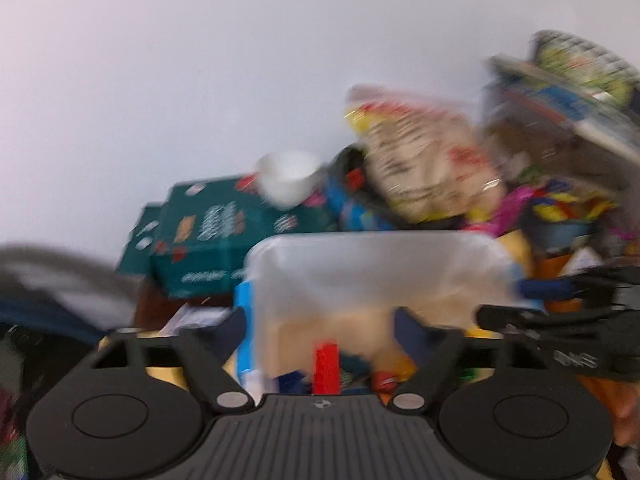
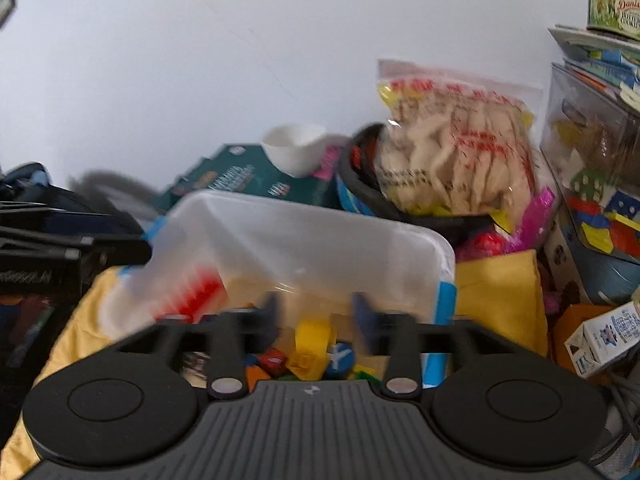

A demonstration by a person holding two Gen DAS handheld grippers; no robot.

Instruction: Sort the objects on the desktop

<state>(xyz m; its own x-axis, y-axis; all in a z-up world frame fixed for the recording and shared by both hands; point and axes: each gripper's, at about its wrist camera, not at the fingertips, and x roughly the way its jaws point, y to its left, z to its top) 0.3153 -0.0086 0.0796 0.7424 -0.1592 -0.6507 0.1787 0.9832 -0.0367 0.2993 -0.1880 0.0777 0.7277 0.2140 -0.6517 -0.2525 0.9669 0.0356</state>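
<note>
Judging by the toys already lying in the clear bin [image 2: 304, 240], we are midway: clutter beyond its far rim waits. Our left gripper [image 1: 320, 326] and right gripper [image 2: 316, 312] both hang open and empty over the bin's near rim.

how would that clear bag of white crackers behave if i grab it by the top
The bag would probably be light and floppy: thin clear film around loose pale pieces. The contents look brittle, so squeezing may crush them. It leans in a black bowl, so it may slump.
</note>
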